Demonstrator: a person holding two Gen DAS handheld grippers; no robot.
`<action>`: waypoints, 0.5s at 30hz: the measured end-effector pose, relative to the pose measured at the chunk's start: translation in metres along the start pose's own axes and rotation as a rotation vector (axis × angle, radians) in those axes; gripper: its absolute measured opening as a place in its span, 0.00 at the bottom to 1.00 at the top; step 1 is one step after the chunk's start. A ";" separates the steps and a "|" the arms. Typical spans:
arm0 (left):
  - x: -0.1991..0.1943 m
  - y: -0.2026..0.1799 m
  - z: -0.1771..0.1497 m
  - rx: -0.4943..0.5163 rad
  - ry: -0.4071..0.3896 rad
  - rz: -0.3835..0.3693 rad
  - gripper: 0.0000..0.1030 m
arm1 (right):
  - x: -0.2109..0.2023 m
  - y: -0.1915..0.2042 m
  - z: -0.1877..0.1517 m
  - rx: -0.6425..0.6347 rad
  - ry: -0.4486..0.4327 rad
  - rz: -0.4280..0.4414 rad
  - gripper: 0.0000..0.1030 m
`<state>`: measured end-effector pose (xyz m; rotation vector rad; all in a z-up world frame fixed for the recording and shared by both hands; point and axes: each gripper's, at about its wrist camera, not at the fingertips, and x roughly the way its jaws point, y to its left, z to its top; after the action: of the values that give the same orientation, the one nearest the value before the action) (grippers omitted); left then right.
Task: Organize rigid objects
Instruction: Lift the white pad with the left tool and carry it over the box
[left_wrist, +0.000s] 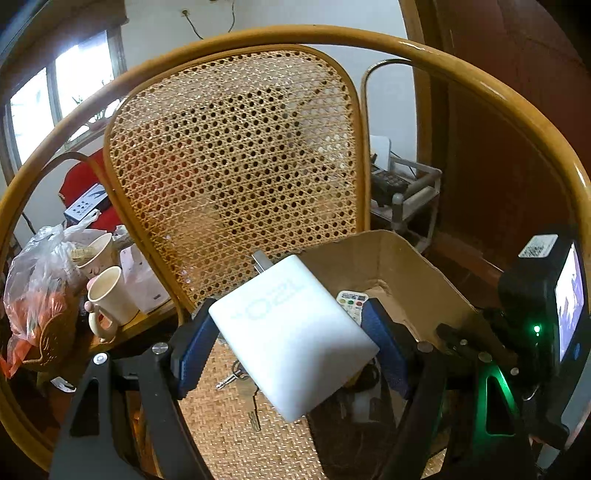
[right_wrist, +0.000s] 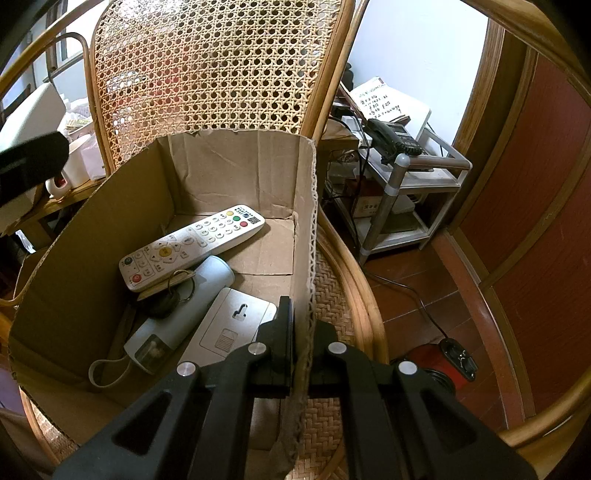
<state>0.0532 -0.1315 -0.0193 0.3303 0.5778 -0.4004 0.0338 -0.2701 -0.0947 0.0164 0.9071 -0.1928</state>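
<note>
My left gripper (left_wrist: 291, 345) is shut on a white charger brick (left_wrist: 291, 332) with metal prongs and holds it tilted above the rattan chair seat, left of the cardboard box (left_wrist: 399, 266). My right gripper (right_wrist: 301, 332) is shut on the box's right wall (right_wrist: 304, 236). Inside the box lie a white remote (right_wrist: 192, 245), a pale blue flashlight-like device (right_wrist: 177, 314), a grey flat panel (right_wrist: 232, 325) and dark keys (right_wrist: 166, 301). Keys (left_wrist: 232, 376) lie on the seat under the charger.
The woven chair back (left_wrist: 236, 155) rises behind the box. A side table on the left holds cups (left_wrist: 109, 295) and a plastic bag (left_wrist: 40, 280). A metal shelf with a black phone (right_wrist: 395, 138) stands on the right. A red appliance (right_wrist: 439, 365) sits on the floor.
</note>
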 end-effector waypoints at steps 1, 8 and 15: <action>0.001 -0.002 -0.001 0.006 0.006 -0.005 0.75 | 0.000 0.000 0.000 0.000 0.000 0.000 0.06; 0.007 -0.016 -0.006 0.054 0.043 -0.033 0.75 | 0.000 0.000 0.000 0.000 -0.001 0.000 0.06; 0.016 -0.025 -0.010 0.082 0.081 -0.043 0.75 | 0.000 0.000 0.000 0.000 -0.001 0.000 0.06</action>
<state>0.0492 -0.1528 -0.0413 0.4147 0.6500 -0.4541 0.0336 -0.2699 -0.0949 0.0159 0.9066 -0.1928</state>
